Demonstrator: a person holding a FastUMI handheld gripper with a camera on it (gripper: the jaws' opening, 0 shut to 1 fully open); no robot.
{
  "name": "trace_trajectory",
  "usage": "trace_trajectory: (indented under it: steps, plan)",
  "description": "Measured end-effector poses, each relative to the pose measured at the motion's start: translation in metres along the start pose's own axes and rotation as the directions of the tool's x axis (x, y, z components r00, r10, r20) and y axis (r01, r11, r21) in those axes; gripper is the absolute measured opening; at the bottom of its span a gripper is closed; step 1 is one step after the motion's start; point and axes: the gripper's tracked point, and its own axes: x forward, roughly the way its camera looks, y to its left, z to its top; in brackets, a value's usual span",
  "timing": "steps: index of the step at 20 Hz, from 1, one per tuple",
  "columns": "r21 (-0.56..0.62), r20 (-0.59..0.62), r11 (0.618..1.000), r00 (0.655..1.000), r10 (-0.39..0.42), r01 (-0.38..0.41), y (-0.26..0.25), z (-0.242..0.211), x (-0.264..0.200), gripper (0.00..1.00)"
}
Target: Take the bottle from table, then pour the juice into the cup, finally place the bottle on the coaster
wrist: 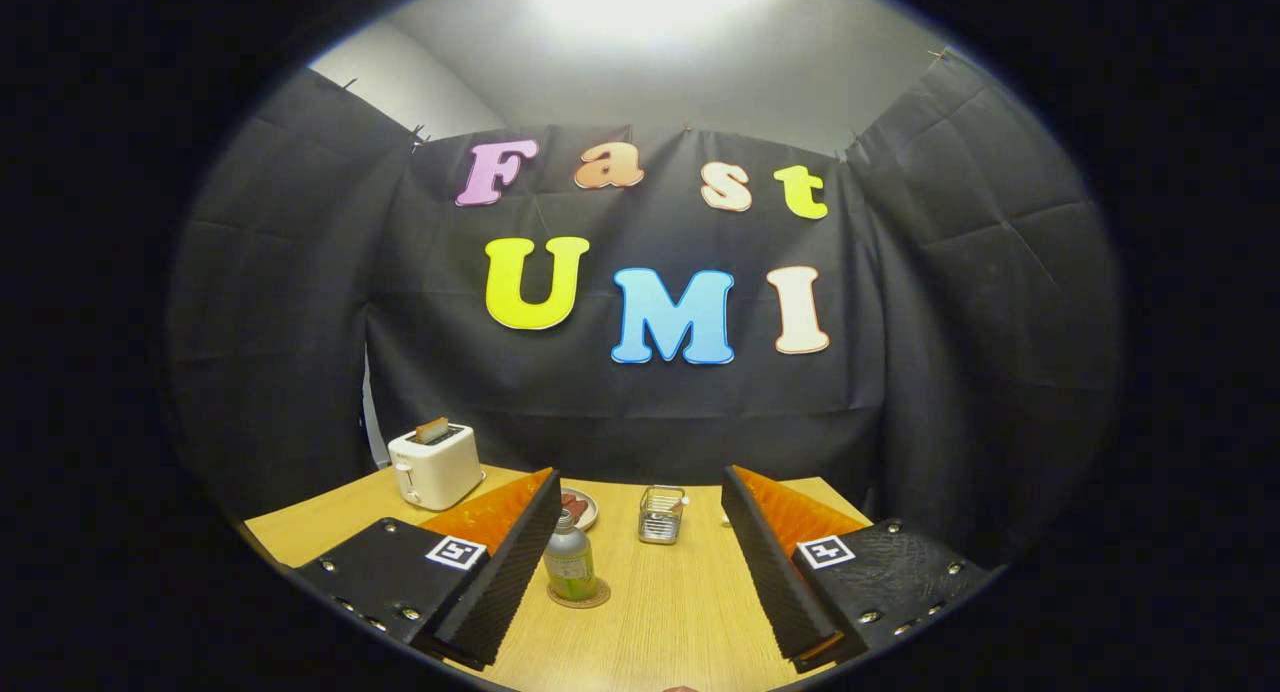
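The claw (640, 557) is spread wide, its two fingers (500, 582) angled apart over the wooden desk (680, 612) with nothing held between them and neither one touching anything. Just inside the left finger, close beside its inner face but apart from it, the bottle (569, 565) stands upright on a round coaster (579, 596); it is a small clear bottle with pale greenish juice, a light label and a grey cap. A broad strip of bare desk lies between the bottle and the right finger. Beyond the fingers, near the middle of the desk, sits a small clear cup (661, 514) with a metallic look, well apart from the bottle. Behind the bottle, partly hidden by the left finger, is a small plate (583, 507) with something reddish-brown on it; what it is cannot be told. Farther off, at the desk's far left corner, a white toaster (435, 465) stands with a slice of bread (432, 430) poking out of its slot, against the black cloth wall (620, 412).
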Motion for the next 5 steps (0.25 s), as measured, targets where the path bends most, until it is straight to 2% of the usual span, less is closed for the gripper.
trace_trajectory:
  steps: [5]
  plan:
    - [-0.007, 0.014, 1.0, 1.0, 0.003, -0.003, 0.0, 0.0044, 0.0029, 0.97]
